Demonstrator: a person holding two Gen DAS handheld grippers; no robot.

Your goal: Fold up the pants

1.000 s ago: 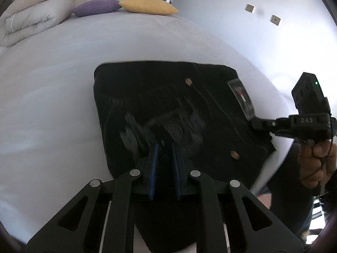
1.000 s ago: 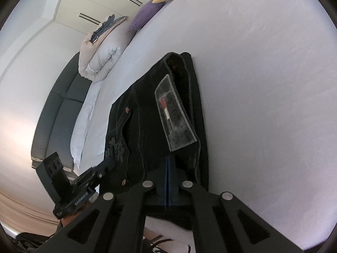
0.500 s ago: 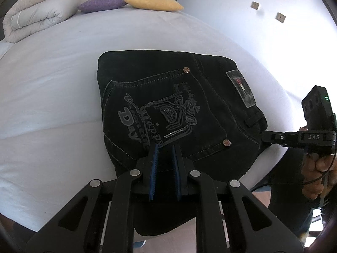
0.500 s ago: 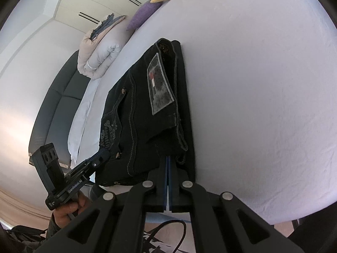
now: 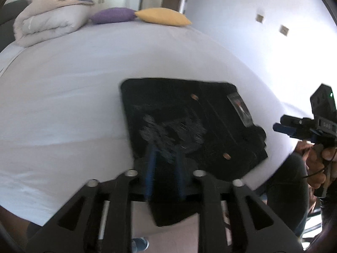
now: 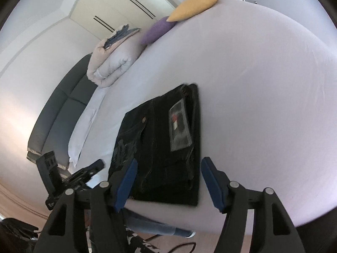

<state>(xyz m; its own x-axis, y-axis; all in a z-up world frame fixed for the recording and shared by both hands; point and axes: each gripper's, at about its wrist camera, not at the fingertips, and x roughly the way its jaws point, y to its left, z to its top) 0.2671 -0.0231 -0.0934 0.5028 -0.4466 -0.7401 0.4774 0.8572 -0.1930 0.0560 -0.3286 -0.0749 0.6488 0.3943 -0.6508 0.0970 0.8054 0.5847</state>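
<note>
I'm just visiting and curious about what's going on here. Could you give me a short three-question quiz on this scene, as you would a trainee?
1. True or false: the black pants lie folded flat on the bed.
2. Which pillow lies nearer the folded duvet: A) the purple pillow or B) the yellow pillow?
3. Fill in: nothing is between the fingers of the right gripper, so it holds ____.

Key: 1 true; 2 A; 3 nothing.

Bare bed (image 6: 263, 105) lies open around the folded pants (image 6: 160, 147) — duvet (image 6: 111, 63) and two pillows (image 6: 193, 6) crowd the far end.
</note>
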